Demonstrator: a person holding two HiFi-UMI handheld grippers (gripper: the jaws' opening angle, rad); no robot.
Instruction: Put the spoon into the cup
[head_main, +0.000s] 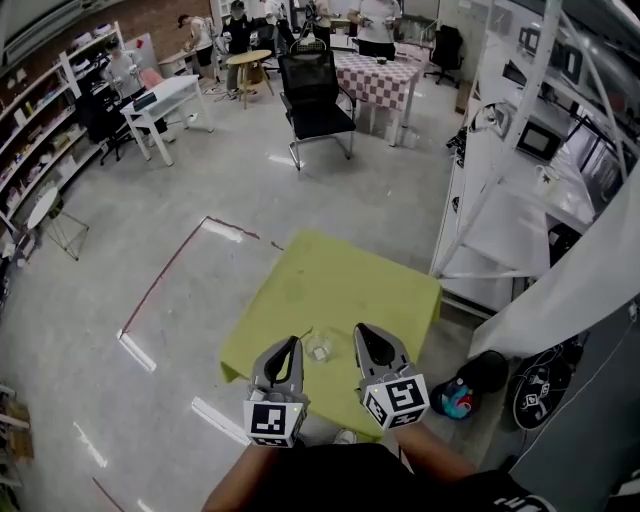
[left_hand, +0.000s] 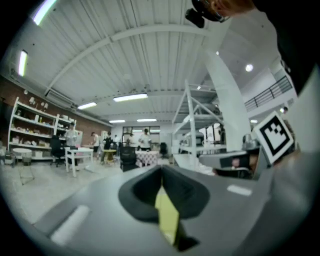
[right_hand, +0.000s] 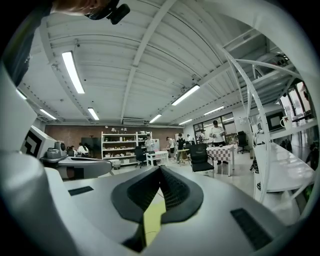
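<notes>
A small clear glass cup (head_main: 318, 348) stands on the yellow-green table (head_main: 340, 285) near its front edge. I cannot make out a spoon in any view. My left gripper (head_main: 292, 343) is just left of the cup and my right gripper (head_main: 362, 330) just right of it, both raised above the table and pointing away from me. Each has its jaws closed tip to tip with nothing between them. In the left gripper view the left gripper (left_hand: 161, 168) looks out level across the room, and the right gripper (right_hand: 160, 168) does the same in its view; only a sliver of table shows.
A white metal rack (head_main: 520, 200) stands close to the table's right side. A black chair (head_main: 318, 100) and a checkered table (head_main: 378, 75) are beyond. Red and white tape lines (head_main: 165, 275) mark the floor at left. Dark round objects (head_main: 538, 395) lie on the floor at right.
</notes>
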